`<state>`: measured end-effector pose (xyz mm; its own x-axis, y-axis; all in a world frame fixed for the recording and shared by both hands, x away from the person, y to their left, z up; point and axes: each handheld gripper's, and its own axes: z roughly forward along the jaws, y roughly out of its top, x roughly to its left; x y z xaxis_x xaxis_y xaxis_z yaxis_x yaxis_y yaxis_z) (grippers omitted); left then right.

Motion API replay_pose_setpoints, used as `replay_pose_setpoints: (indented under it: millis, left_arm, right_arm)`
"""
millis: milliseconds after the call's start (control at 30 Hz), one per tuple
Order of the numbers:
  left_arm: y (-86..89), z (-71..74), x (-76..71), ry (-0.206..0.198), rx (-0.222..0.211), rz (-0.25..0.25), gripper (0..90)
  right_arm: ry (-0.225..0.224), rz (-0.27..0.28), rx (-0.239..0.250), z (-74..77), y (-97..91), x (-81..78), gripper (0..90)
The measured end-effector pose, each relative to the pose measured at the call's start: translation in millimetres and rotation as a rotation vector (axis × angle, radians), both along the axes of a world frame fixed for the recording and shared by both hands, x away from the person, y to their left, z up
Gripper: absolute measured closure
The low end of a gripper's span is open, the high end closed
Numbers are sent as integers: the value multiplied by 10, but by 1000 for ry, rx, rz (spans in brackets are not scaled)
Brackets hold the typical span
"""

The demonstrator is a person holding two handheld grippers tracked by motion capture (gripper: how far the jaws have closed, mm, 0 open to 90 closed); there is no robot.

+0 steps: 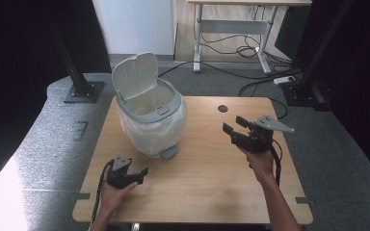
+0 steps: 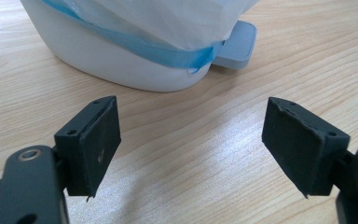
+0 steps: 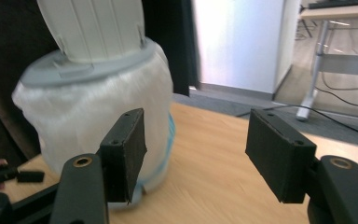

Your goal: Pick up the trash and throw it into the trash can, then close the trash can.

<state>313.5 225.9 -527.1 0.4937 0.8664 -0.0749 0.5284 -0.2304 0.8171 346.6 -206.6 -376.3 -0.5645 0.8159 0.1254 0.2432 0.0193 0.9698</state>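
High view: both empty grippers gape, left gripper (image 1: 142,174) near the pedal bin (image 1: 150,126), right gripper (image 1: 232,127) well apart.

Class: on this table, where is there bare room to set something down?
Bare wood lies between the bin and the right claw, and along the table's near edge between both hands. It is crowded at the bin's pedal, close to the left claw.

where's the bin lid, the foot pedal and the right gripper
bin lid (image 1: 136,70): high view, on the ribbed inside of the raised lid
foot pedal (image 2: 235,43): left gripper view, on its ridged grey top
right gripper (image 1: 235,125): high view, midway between its open jaw tips
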Motion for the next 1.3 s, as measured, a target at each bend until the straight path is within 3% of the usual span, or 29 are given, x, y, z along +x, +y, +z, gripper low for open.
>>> replay_pose_setpoints:
  millis: [233,333,500,567,900,1167,1300]
  left_arm:
    - [-4,12,-5,-1,-5,1,193]
    - [-1,21,-10,-3,-10,1,193]
    - [-16,45,-9,2,-19,-5,197]
    - [-20,60,-14,1,-25,-10,199]
    - [-28,137,-20,-6,-46,-23,187]
    - [-17,313,-38,-27,-80,-40,182]
    - [21,459,-42,-41,-117,-46,180]
  right_arm:
    - [44,-46,-4,-412,-255,-254,369]
    - [69,-85,-40,-609,-312,-332,369]
    - [102,-105,-27,-868,-400,-418,377]
    - [115,-96,-47,-911,-409,-434,378]
    - [121,-107,-30,-971,-472,-474,378]
    - [137,-109,-45,-1025,-454,-468,378]
    - [146,-109,-47,-1045,-460,-478,379]
